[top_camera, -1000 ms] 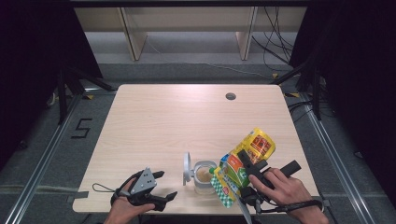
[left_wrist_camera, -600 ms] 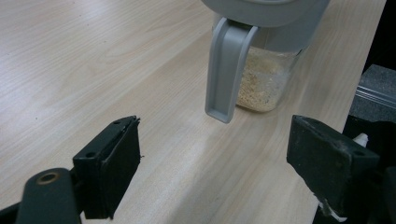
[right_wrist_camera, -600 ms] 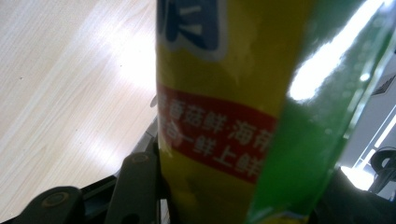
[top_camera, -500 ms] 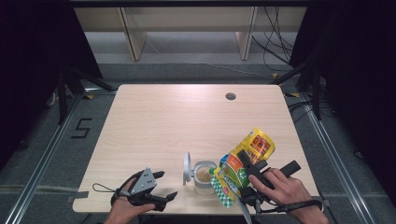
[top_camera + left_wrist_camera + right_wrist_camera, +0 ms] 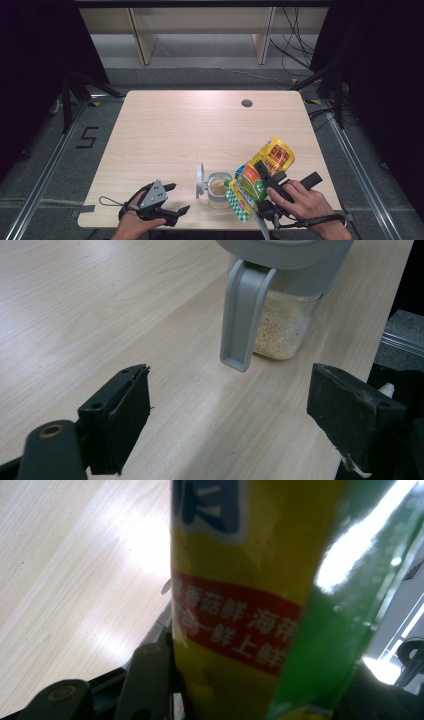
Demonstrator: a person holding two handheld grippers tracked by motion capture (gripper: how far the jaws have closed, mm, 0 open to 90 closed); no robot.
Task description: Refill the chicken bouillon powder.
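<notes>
Near the surface's (image 5: 165, 125) front edge the right tool (image 5: 261, 176) grips the pouch (image 5: 260, 172) tilted mouth-down over the open jar (image 5: 218, 189), apparently to pour, while the left tool (image 5: 172, 200) rests beside it, jaws wide and empty, probably ready to steady it

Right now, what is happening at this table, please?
A person works at a wooden table with a gripper in each hand. The right gripper holds a yellow-and-green seasoning bag tilted over an open clear jar with a grey flip lid; pale granules already lie in the jar. The left gripper rests open on the table beside the jar, holding nothing.
</notes>
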